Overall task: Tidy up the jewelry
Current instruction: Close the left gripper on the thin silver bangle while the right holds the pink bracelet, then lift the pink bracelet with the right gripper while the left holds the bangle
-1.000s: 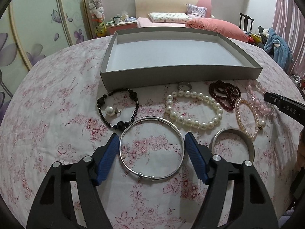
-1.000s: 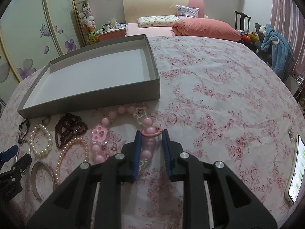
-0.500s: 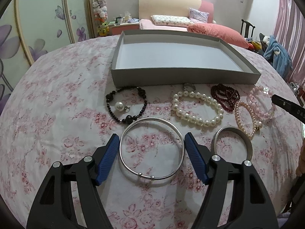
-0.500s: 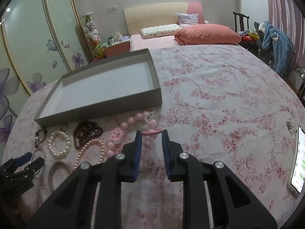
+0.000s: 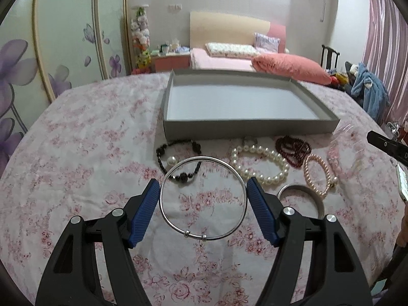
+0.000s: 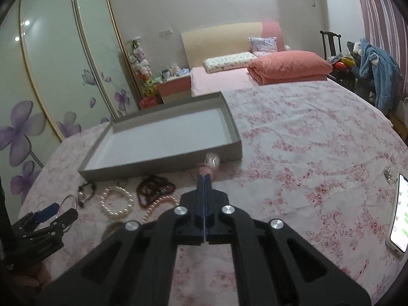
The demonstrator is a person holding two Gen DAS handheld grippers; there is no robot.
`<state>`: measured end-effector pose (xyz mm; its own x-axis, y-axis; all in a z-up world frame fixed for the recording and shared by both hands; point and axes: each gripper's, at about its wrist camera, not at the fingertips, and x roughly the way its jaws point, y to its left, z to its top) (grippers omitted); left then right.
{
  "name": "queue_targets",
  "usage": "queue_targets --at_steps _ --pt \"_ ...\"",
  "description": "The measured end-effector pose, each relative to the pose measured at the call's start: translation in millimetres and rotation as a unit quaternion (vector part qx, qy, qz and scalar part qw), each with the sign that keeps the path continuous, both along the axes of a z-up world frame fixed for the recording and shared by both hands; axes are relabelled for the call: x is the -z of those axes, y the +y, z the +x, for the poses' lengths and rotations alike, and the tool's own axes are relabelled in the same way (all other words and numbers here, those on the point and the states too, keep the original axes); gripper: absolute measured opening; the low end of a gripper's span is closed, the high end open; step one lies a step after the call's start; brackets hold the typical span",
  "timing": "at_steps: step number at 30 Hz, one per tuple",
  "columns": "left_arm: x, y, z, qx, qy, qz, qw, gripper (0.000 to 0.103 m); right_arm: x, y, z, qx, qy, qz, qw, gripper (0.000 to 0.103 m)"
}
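Silver bangle (image 5: 203,198) pinched across its width by the left tool (image 5: 203,205) — right tool (image 6: 205,186), pressed together, grips a pink bracelet (image 6: 210,164) near the gray tray (image 6: 163,163).

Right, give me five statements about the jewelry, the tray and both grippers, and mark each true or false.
1. The grey tray has jewelry in it. False: nothing lies in it.
2. The left gripper holds the silver bangle between its fingers. True.
3. The right gripper is wide open. False: it is shut on the pink bead bracelet.
4. The white pearl bracelet lies on the bedspread, in front of the tray. True.
5. The dark red bead bracelet is clamped in the left gripper. False: it lies on the bedspread.
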<state>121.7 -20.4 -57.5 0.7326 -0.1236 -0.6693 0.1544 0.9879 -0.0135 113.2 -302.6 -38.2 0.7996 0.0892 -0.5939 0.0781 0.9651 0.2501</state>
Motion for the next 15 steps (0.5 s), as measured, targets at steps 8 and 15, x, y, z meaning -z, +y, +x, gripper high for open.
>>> queue_targets --at_steps 8,15 --pt "-3.9 1.8 1.0 -0.003 -0.015 -0.001 0.9999 0.070 11.3 3.7 9.3 0.000 0.042 -0.020 0.999 0.005" --pt "-1.1 6.3 -2.0 -0.009 -0.012 -0.005 0.9999 0.070 40.0 -23.9 35.5 0.044 0.119 -0.031 0.991 0.040"
